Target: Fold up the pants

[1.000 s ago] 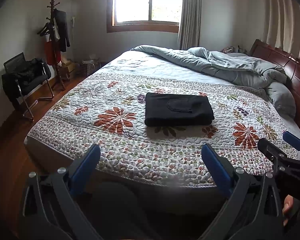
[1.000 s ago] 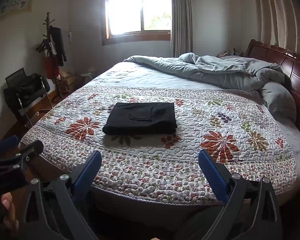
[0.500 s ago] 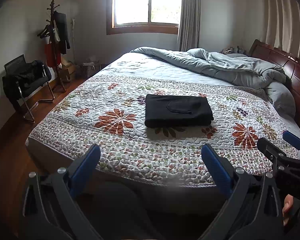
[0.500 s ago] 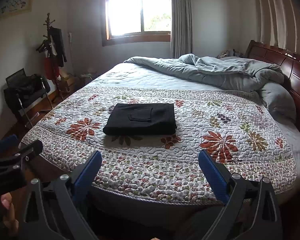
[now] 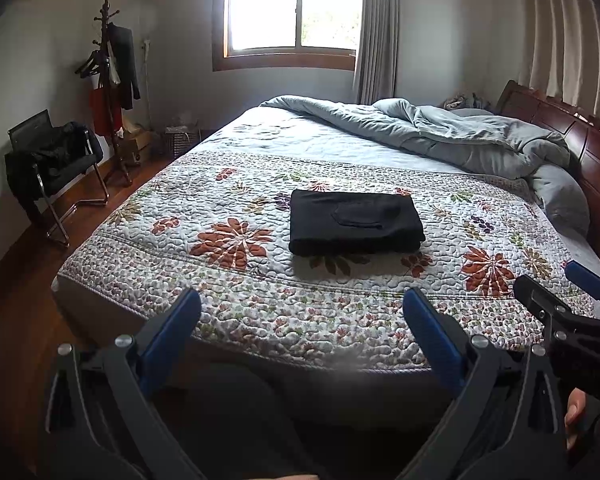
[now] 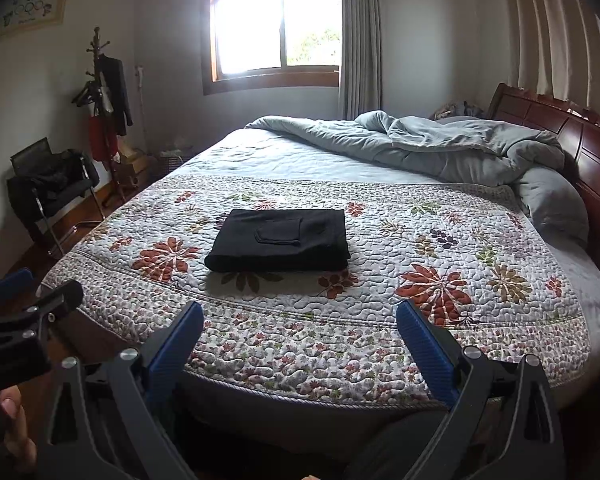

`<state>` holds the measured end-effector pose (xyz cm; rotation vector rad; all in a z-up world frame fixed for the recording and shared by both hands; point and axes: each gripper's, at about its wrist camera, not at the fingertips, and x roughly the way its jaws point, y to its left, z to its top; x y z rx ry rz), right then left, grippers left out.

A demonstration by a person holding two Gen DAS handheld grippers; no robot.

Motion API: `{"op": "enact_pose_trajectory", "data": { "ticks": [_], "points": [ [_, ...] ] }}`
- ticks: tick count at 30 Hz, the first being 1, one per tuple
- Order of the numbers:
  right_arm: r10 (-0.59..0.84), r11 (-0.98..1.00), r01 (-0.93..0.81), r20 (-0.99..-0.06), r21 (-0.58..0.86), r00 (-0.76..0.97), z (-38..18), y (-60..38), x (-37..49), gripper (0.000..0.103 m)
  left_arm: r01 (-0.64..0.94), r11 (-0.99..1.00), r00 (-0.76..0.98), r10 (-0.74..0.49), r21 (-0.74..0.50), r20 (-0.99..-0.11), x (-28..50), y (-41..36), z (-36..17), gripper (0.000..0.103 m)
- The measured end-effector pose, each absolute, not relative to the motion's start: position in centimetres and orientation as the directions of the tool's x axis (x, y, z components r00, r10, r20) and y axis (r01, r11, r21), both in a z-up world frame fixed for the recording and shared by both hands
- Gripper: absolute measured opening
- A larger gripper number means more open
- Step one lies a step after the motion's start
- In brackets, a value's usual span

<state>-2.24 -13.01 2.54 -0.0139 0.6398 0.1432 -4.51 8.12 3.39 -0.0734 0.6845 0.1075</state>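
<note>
The left gripper (image 5: pixel 300 312) and the right gripper (image 6: pixel 300 324) are both spread wide and hold nothing, in front of the near edge of the bed. Beyond them, the black pants (image 5: pixel 356 222) lie folded in a neat rectangle on the flowered quilt (image 5: pixel 228 280). Farther back, a grey duvet (image 5: pixel 440 136) is bunched near the headboard (image 5: pixel 580 140), under the window (image 5: pixel 292 8).

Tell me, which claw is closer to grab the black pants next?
Left, but only slightly. Both claws hang open off the near edge of the bed, touching nothing. The folded black pants sit almost centred ahead of the left claw, but off to the left of the right claw.
</note>
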Motion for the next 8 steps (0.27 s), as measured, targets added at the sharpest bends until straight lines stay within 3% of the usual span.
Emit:
{"op": "enact_pose_trajectory", "data": {
  "ticks": [8],
  "points": [
    [0.130, 0.989, -0.143, -0.594, 0.026, 0.794, 2.79, -12.84, -2.48, 0.097, -0.128, 0.991, 0.767, 0.072, -0.042, -0.637, -4.52, 8.45, 3.52, 0.100]
  ]
}}
